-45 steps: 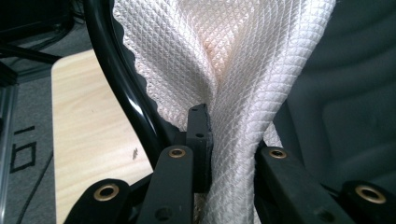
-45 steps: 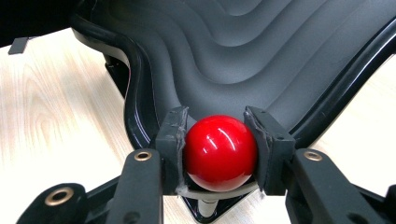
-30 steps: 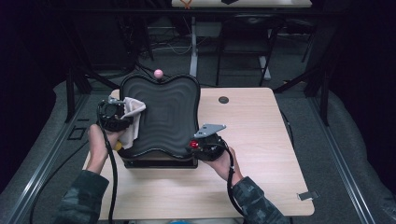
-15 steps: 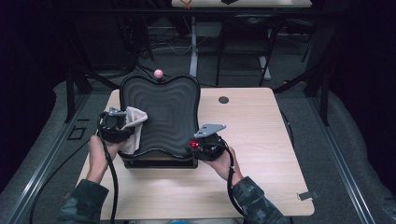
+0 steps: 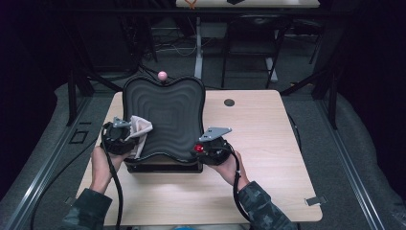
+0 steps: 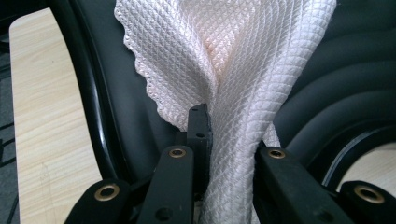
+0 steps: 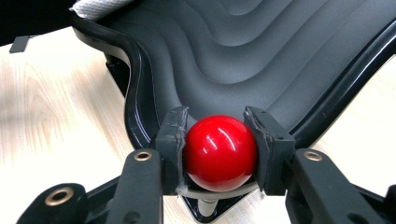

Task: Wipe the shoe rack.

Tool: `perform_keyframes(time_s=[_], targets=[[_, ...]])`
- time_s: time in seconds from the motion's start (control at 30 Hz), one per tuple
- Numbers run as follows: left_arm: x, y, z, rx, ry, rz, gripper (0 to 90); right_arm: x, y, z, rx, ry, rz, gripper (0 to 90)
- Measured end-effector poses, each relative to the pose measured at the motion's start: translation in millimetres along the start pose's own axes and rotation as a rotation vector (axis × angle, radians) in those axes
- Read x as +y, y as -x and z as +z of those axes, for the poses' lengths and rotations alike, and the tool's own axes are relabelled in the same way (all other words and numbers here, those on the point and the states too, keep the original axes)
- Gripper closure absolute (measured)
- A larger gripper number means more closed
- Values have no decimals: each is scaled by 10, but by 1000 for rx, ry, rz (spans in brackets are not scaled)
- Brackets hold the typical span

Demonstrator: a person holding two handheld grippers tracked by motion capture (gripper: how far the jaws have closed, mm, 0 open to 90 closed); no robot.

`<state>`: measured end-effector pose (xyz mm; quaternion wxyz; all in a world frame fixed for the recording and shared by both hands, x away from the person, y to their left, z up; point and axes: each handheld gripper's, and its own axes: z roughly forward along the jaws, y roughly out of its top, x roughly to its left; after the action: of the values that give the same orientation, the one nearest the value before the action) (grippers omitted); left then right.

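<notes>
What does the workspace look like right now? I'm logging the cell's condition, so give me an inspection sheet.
Surface: light wooden table, with a round grommet.
Job's things: black ridged tray tilted on a base; white cloth lying on its left side; red ball at its near right corner; pink ball at its far edge.
Clutter: nothing seen.
Grippers: left gripper shut on the cloth; right gripper shut on the red ball.
Cables: one black cable trailing from each gripper towards the person.
Surroundings: dark room, another table's legs behind, grey floor.
</notes>
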<state>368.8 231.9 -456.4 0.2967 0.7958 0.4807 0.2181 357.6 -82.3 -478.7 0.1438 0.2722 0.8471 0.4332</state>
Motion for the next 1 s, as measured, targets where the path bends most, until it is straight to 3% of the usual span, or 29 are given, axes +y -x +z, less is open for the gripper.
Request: perform_keyframes(time_s=[0.3,0.4,1.0], targets=[[-78,101,-20,-9,-16,24,810,-1,10,-2,4,-3,-4,602],[-115,133,-28,-16,-22,31,810,-3,22,5,25,6,-6,603],[-257,164,-114,-31,-49,31,813,-11,42,48,69,33,-39,604]])
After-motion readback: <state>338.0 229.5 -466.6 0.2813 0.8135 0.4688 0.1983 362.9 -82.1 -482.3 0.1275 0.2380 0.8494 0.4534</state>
